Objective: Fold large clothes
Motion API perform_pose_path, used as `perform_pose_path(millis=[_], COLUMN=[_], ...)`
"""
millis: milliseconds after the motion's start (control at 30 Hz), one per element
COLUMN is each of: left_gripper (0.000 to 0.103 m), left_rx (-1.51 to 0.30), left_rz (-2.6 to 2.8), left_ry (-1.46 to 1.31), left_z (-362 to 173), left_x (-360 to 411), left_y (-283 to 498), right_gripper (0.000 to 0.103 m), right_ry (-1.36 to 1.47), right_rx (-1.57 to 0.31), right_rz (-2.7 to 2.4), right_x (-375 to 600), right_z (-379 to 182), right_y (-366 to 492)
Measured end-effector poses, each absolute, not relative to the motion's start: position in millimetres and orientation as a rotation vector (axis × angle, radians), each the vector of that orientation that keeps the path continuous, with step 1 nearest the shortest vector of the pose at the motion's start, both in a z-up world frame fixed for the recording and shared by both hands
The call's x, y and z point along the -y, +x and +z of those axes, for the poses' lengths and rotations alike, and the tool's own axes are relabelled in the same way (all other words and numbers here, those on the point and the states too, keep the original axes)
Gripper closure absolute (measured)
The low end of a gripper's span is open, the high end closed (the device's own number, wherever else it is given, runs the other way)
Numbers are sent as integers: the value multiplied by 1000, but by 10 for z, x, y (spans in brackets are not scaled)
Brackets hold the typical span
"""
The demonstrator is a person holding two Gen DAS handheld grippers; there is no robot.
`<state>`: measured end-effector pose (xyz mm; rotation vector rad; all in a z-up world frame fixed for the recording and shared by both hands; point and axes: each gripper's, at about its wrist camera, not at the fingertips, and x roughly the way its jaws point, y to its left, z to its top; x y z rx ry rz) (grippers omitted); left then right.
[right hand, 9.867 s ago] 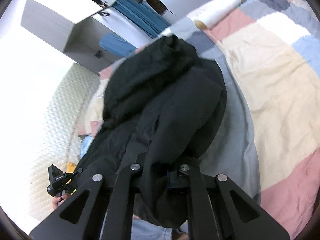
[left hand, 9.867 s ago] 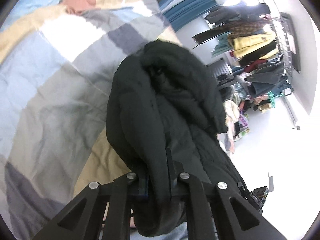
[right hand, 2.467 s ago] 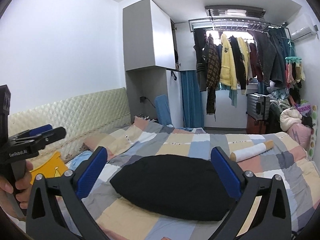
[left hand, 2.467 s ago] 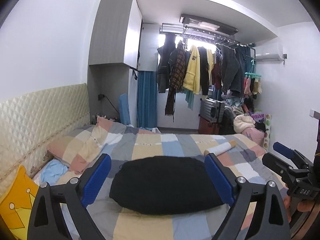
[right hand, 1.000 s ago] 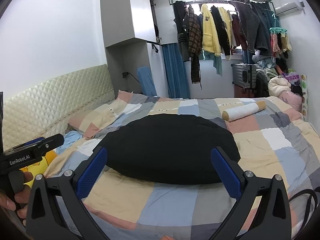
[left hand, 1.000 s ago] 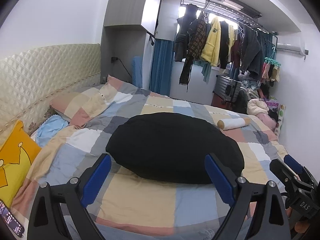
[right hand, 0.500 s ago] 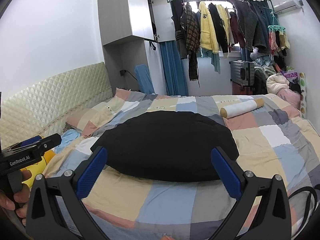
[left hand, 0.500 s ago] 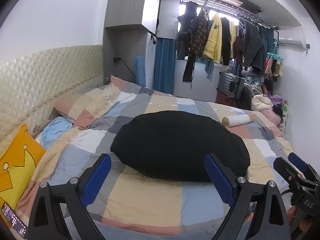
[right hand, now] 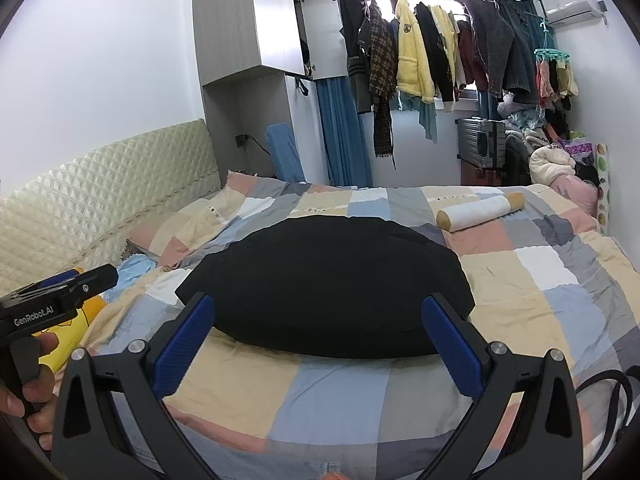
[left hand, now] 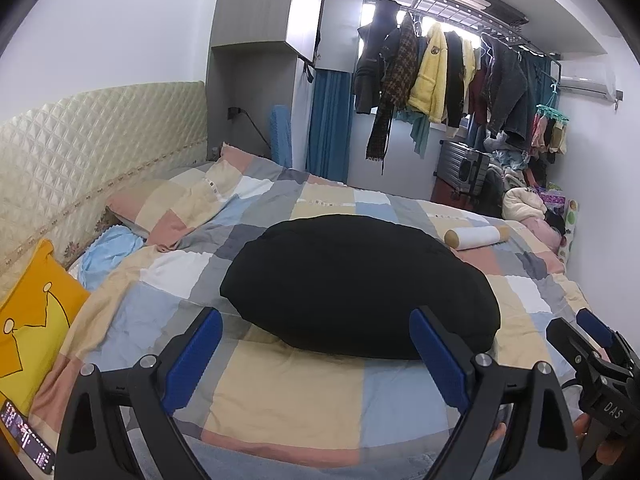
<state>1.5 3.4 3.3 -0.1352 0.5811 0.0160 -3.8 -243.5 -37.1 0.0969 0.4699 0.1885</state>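
A black coat (left hand: 360, 288) (right hand: 324, 288) lies folded into a rounded bundle in the middle of the checked bedspread (left hand: 280, 404) (right hand: 332, 400). My left gripper (left hand: 316, 344) hovers open in front of the bundle's near edge, holding nothing. My right gripper (right hand: 318, 334) is open as well, level with the same near edge and empty. Each gripper shows at the edge of the other's view, held by a hand (right hand: 24, 392). Neither gripper touches the coat.
A white roll (left hand: 476, 237) (right hand: 478, 209) lies on the bed behind the coat to the right. A yellow cushion (left hand: 32, 320), a blue cloth (left hand: 108, 252) and a checked pillow (left hand: 168, 204) sit by the quilted headboard. Clothes hang on a rail (right hand: 432, 52) by the window; a suitcase (right hand: 480, 148) stands below.
Since about ten seconds ago both grippers have let go of the black coat, which now lies folded on the bed. In the last second both views drifted only slightly.
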Motion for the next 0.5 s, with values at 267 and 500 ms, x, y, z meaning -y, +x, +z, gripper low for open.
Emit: perform_pose_path(millis=[267, 500], left_gripper=[8, 8], left_rx=[-594, -605], left_rz=[-1, 13], left_ry=[-148, -115], left_z=[20, 7], left_x=[-57, 10], left_y=[37, 61], right_gripper=[0, 0], right_ry=[96, 89], right_rx=[-474, -485], right_rz=[187, 173], right_x=[2449, 2458], right_z=[-386, -366], right_y=[-40, -43])
